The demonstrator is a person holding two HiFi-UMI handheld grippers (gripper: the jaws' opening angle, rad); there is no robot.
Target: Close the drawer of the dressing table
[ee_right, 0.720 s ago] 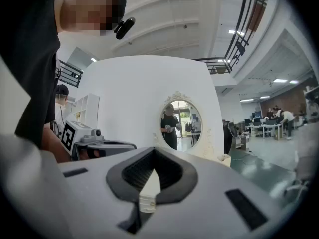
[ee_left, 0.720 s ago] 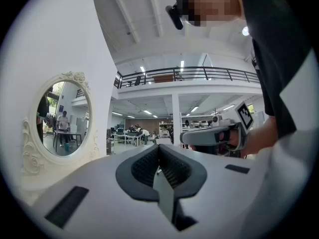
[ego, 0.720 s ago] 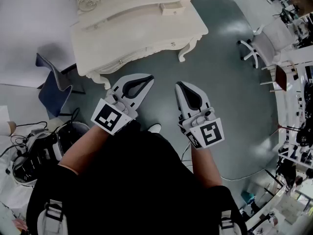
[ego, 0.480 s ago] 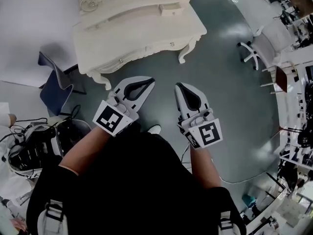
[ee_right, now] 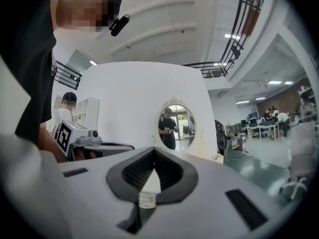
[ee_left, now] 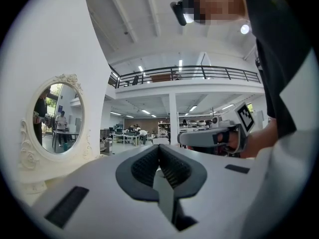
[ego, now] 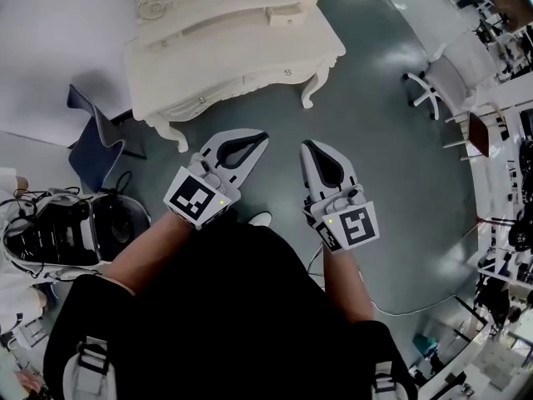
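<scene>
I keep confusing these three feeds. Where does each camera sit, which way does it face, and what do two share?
Head view: on the person's head, facing steeply down at the dressing table; shows torso, forearms, left gripper, right gripper.
Left gripper view: on that gripper, level, along shut jaws past the mirror into the hall; shows torso.
Right gripper view: on that gripper, level, toward the mirror; shows torso.
Shared: both gripper views catch the mirror and the other gripper.

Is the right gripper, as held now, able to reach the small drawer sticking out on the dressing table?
Probably not yet. The right gripper, shut, is near the person's body, and floor lies between it and the dressing table with its drawer. Nothing blocks the way; a step forward seems needed.
</scene>
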